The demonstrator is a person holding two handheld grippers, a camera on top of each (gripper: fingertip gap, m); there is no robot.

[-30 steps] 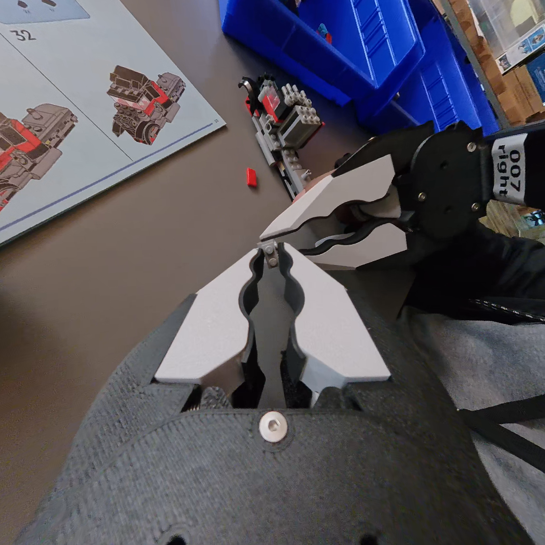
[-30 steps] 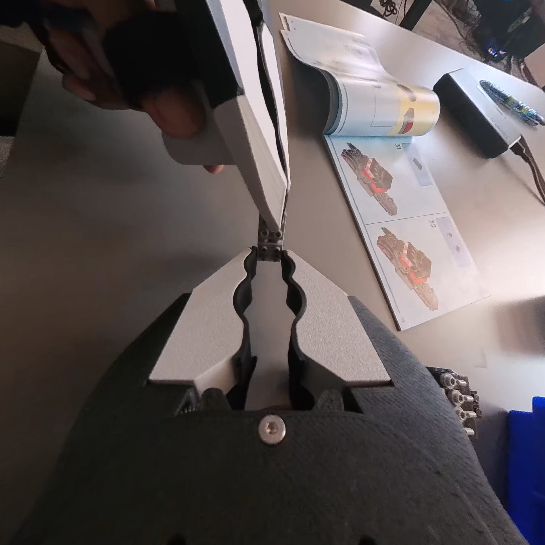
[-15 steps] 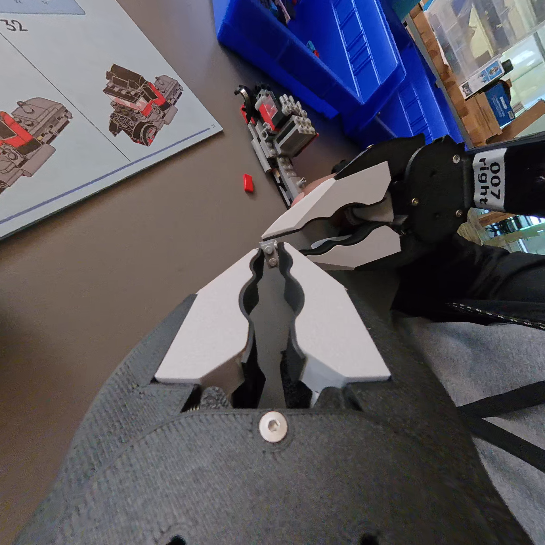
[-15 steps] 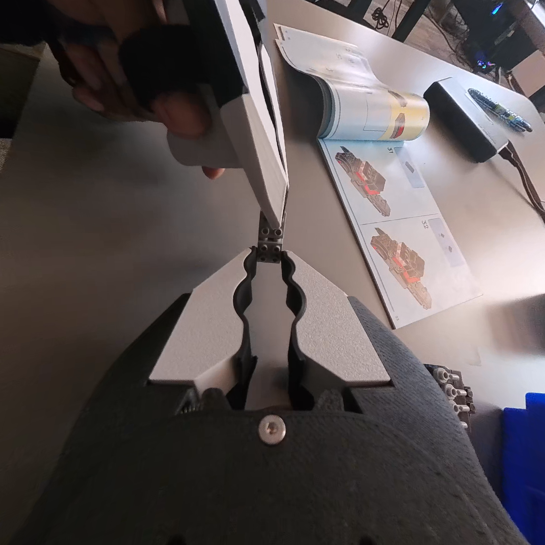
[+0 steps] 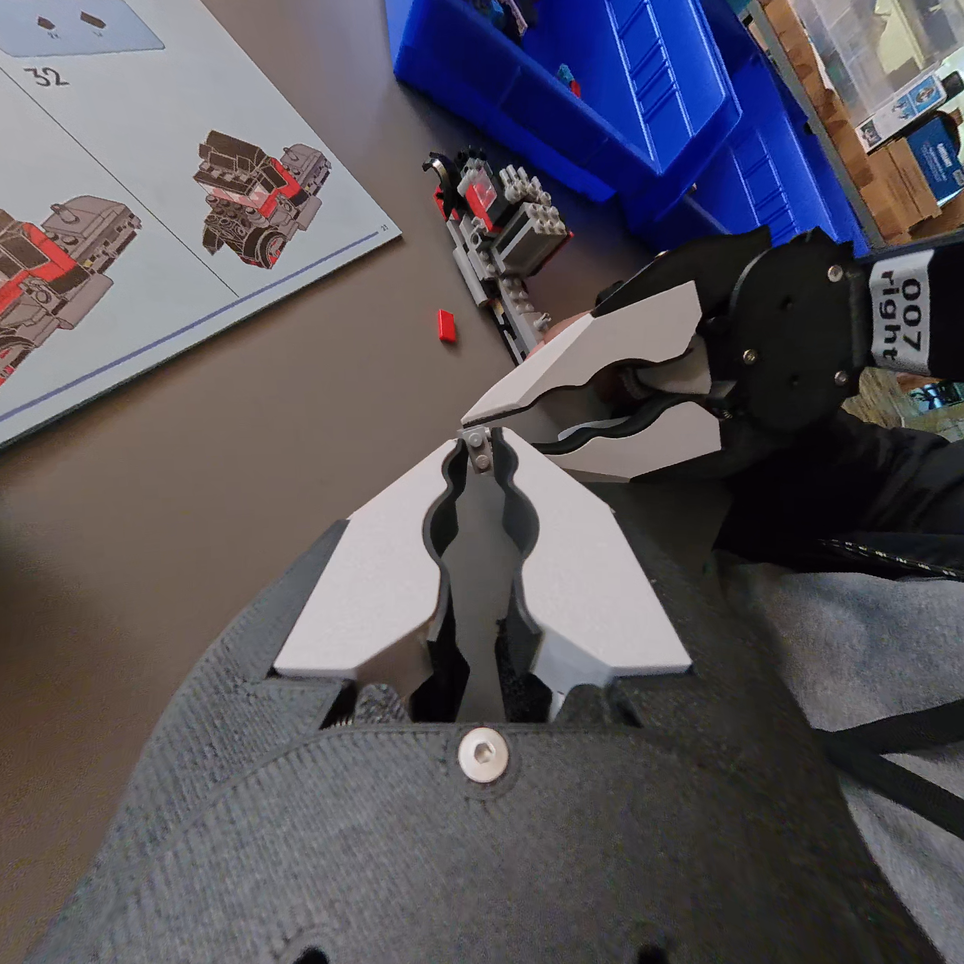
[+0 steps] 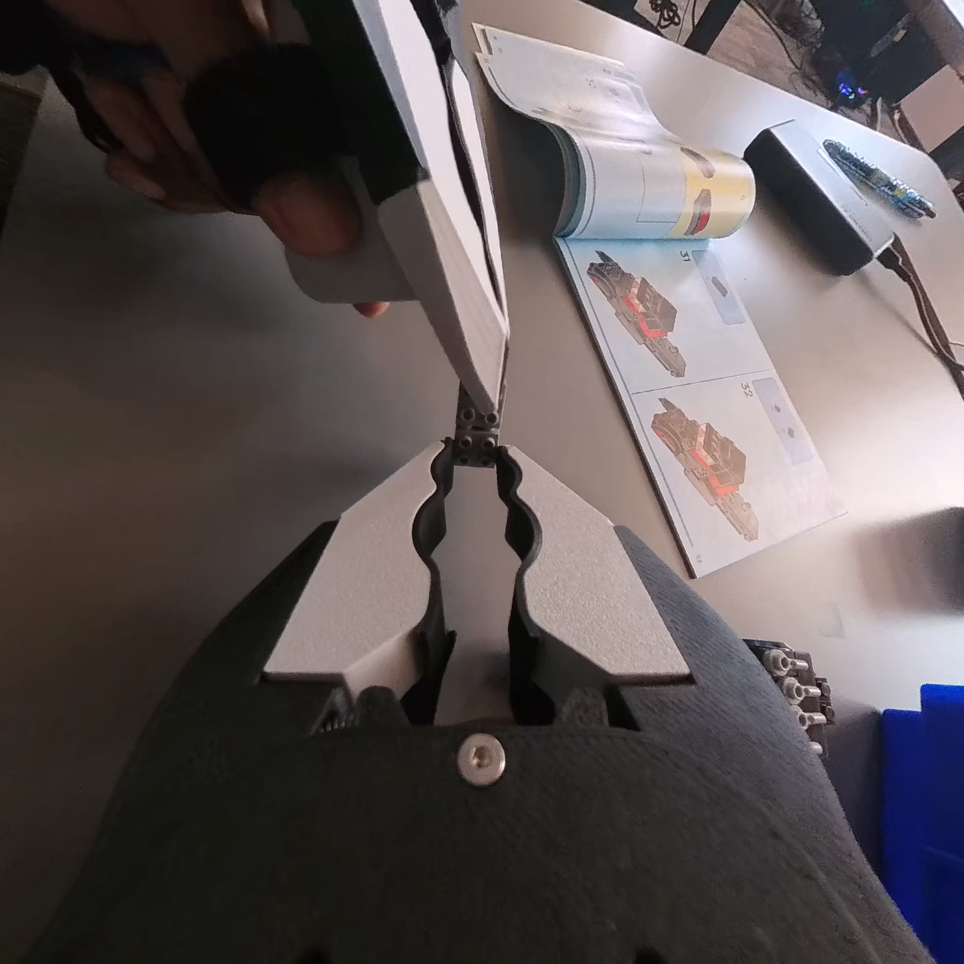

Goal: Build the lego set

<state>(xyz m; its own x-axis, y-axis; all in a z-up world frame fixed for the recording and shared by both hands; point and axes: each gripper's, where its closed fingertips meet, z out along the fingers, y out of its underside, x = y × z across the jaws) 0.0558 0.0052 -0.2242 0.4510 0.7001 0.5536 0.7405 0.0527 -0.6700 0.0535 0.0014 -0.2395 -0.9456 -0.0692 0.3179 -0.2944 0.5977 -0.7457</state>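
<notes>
1. Grippers are meeting tip to tip above the brown table (image 5: 219, 469): the left gripper (image 5: 477, 448) is pinching a small grey studded plate (image 5: 480, 451), and the right gripper (image 6: 473, 453) is clamping a matching grey piece (image 6: 474, 449) that is touching it.
2. A partly built lego truck (image 5: 501, 229) is lying on the table beside blue bins (image 5: 600, 104).
3. A loose red tile (image 5: 447, 326) is lying just beside the truck.
4. An open instruction booklet (image 6: 694, 365) is lying flat nearby, well apart from the grippers.
</notes>
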